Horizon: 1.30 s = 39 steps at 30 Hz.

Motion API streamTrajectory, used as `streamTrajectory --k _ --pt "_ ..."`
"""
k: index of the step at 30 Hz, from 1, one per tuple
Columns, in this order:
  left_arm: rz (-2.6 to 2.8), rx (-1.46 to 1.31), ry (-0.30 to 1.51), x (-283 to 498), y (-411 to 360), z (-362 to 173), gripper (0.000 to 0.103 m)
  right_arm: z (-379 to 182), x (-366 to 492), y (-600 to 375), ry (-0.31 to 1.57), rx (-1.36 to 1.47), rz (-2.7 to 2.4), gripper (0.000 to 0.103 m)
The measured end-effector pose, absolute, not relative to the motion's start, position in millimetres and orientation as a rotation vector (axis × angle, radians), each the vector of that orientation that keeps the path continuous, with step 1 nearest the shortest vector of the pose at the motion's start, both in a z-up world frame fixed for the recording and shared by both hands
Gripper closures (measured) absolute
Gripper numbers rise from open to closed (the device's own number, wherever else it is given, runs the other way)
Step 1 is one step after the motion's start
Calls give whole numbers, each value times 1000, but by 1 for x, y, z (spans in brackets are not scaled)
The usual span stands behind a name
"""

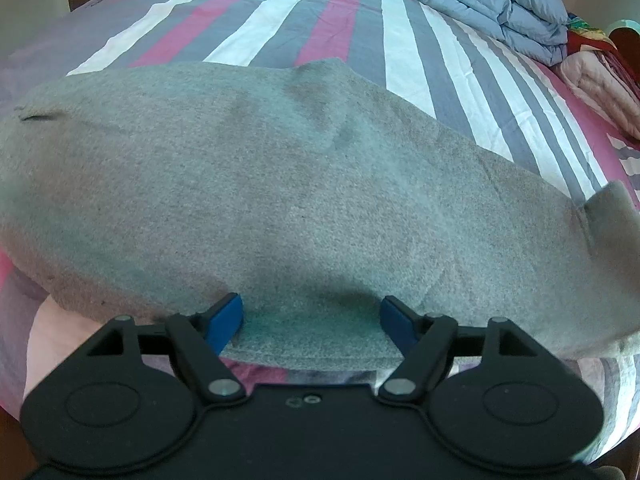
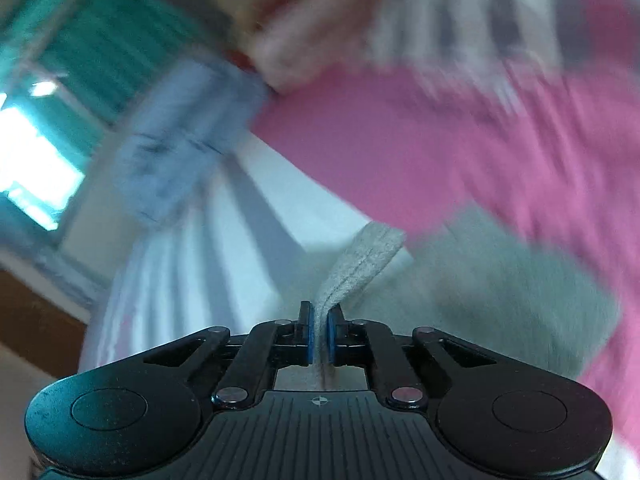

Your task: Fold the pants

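Right gripper point(image 2: 319, 334), a black 2-finger tool with blue pads, is pinched tight on a stitched hem of the grey fleece pants point(image 2: 362, 258), the fabric squeezed into a thin ridge between the pads and rising out past the tips. That narrow clamp on a doubled, seamed edge looks chosen because the hem is the stiffest part of the cloth and gives a firm handle for carrying one end over the rest. Everything beyond the pads in the right wrist view is smeared, so the gripper appears to be mid-swing, and exactly where it is heading cannot be told. Left gripper point(image 1: 311, 320) sits low at the near edge of the same pants point(image 1: 280, 184), its blue pads point(image 1: 228, 322) spread wide with flat grey cloth lying between them and nothing pinched; I judge it is placed there either to pin that edge down or to be ready to take a second corner. The pants lie spread across the pink, grey and white striped bedsheet point(image 1: 400, 60), with 1 end lifted at the far right of the left wrist view. A folded pale blue quilt point(image 1: 492, 4) rests well apart, leaving room for the fold.
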State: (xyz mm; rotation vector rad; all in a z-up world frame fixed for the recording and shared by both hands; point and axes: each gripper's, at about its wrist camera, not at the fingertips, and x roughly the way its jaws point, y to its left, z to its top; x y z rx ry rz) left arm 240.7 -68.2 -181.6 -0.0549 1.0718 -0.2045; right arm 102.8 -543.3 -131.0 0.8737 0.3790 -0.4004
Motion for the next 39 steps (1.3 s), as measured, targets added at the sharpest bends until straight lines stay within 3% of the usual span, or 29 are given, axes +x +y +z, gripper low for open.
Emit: streamTrajectory --k 4,9,12,16,23,25,33,34,36,37,39 --pt "-203 -49 1064 239 -69 -182 33 -112 60 -536 308 765 -445 97" --pt "-204 -37 1063 238 -70 -183 33 -200 31 -552 562 871 -559 97" --pt "-205 -49 1067 239 -68 -182 33 -205 25 -556 532 945 -564 96" --pt "-199 -41 1065 239 -71 -183 32 -190 22 -564 496 969 -553 84" --pt "-205 -43 1067 239 -70 -183 31 -191 21 -574 505 1079 -568 85" --pt "-207 -45 1068 240 -69 -183 31 -182 15 -566 482 1049 -551 96" --pt "-208 -44 1071 241 -69 -183 31 -204 -9 -565 536 1080 -618 95" --pt "-209 -48 1071 242 -68 -183 31 -199 -13 -567 516 1097 -616 91" --pt "-207 -50 1070 242 -67 -183 31 -195 -22 -571 476 1119 -626 61" --pt "-204 -44 1068 241 -68 -183 30 -198 -24 -575 470 1153 -634 39" --pt "-201 -34 1064 240 -69 -184 30 -205 -24 -581 439 1237 -604 34"
